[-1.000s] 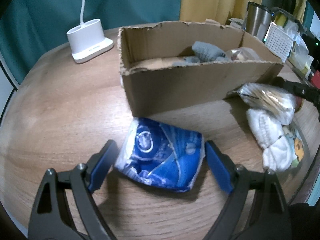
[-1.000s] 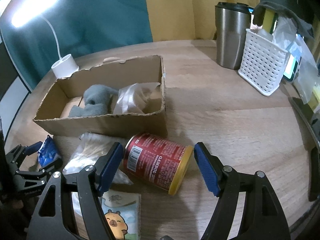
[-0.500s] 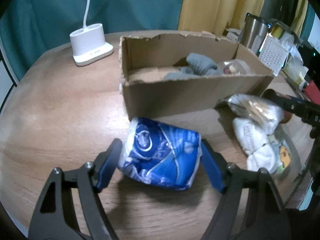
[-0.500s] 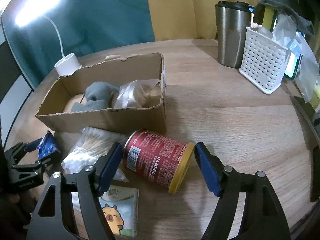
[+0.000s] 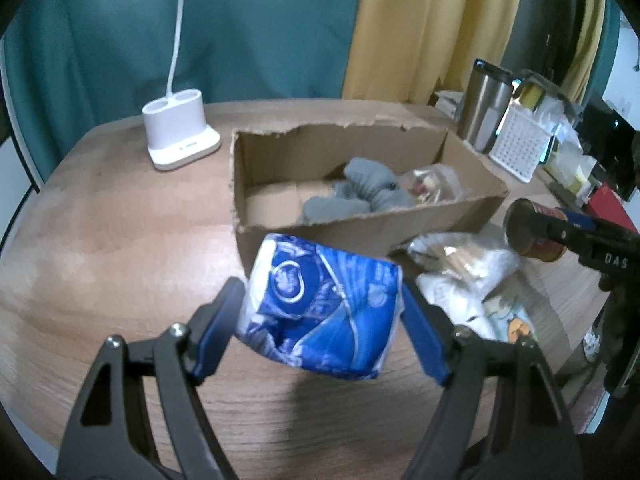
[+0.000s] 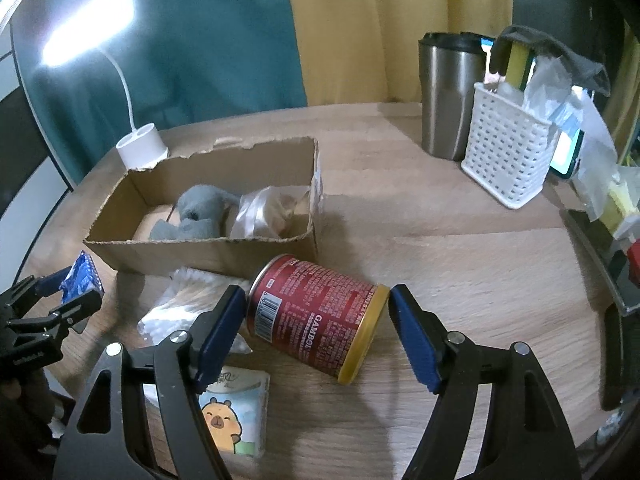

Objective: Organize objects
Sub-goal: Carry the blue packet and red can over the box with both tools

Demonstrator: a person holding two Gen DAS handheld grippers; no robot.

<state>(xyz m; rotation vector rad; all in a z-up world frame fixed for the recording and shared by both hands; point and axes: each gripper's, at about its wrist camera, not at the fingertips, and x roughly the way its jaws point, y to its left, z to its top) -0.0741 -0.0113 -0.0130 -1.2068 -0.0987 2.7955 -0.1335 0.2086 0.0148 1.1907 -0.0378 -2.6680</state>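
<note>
Farthest left on the table stands a white lamp base, apart from the work. Next, the left gripper pinches a blue tissue pack by its two ends, both pads pressed in, the pack's long axis lying across the jaws and clear of the wood. The cardboard box sits directly ahead of it and a little beyond, open top up, its left half bare, a grey plush and a clear bag to its right. That forward-and-over line is what the coming drop likely turns on. Right of the box lie a bag of cotton swabs and a cartoon tissue packet. Further right, the right gripper clamps a red can end to end, lying on its side, just off the box's near right corner
</note>
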